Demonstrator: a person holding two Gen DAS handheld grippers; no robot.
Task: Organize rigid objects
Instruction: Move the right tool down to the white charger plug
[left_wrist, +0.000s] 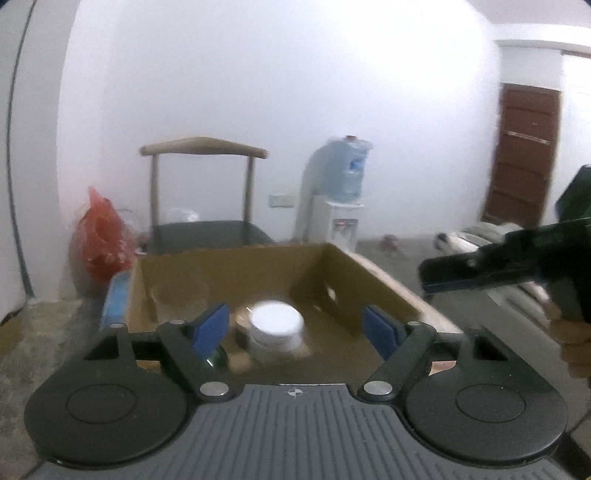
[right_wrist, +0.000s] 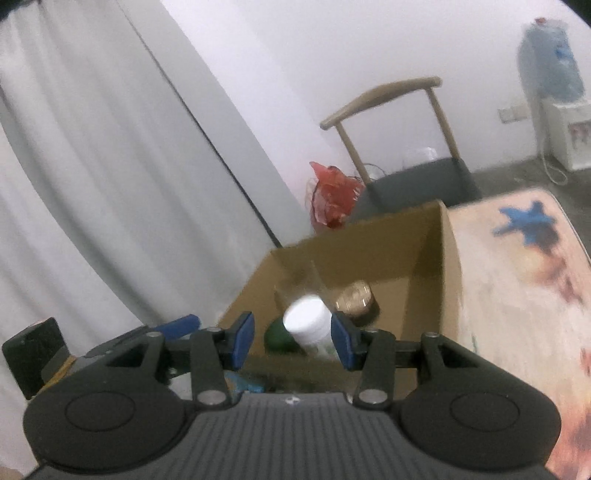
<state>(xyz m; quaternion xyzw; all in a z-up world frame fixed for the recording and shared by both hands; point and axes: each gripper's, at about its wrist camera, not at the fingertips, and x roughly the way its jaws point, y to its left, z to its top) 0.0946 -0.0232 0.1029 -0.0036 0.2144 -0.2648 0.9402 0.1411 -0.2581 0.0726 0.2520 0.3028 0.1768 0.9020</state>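
An open cardboard box (left_wrist: 343, 280) (right_wrist: 448, 258) stands on the table. Inside it are a white-lidded jar (left_wrist: 275, 328) (right_wrist: 308, 323), a gold-lidded jar (right_wrist: 356, 297) (left_wrist: 242, 321), a dark green round object (right_wrist: 279, 338) (left_wrist: 216, 358) and a clear glass (left_wrist: 181, 295). My left gripper (left_wrist: 297, 328) is open and empty, above the box's near side. My right gripper (right_wrist: 291, 341) is open and empty, also over the box's near edge, with the white jar seen between its fingers. The right gripper also shows in the left wrist view (left_wrist: 480, 269), to the right of the box.
The table (right_wrist: 517, 277) has a patterned cloth to the right of the box. A wooden chair (left_wrist: 207, 192) stands behind the box, a red plastic bag (left_wrist: 101, 240) beside it. A water dispenser (left_wrist: 340, 199) and a brown door (left_wrist: 524, 155) are at the back. A white curtain (right_wrist: 92, 184) hangs left.
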